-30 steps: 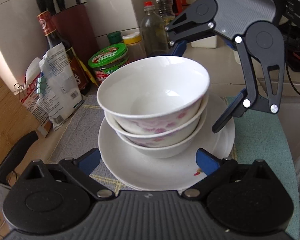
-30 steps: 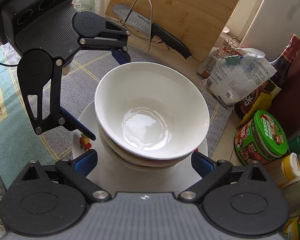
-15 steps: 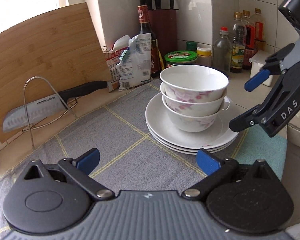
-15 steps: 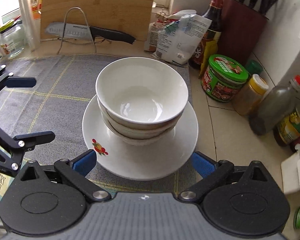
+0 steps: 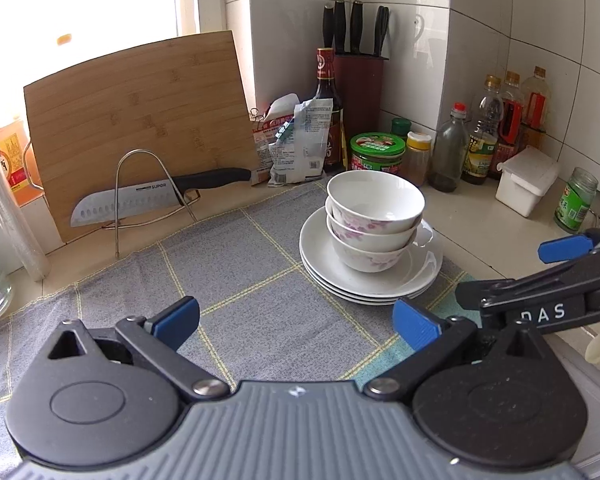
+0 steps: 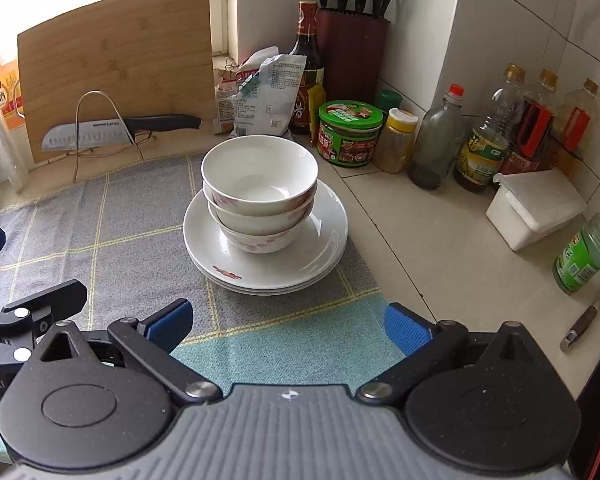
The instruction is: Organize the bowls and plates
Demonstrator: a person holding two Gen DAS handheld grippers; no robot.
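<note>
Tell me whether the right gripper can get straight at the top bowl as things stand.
Probably yes. The right gripper has its jaws open and empty, and only bare cloth lies between it and the plates. The top bowl sits uncovered on the stack, and the left gripper is off to the side.

Before me: three white floral bowls (image 5: 374,222), nested upright, standing centred on stack of three white plates (image 5: 416,276), which lies flat on grey checked cloth (image 5: 236,280).
</note>
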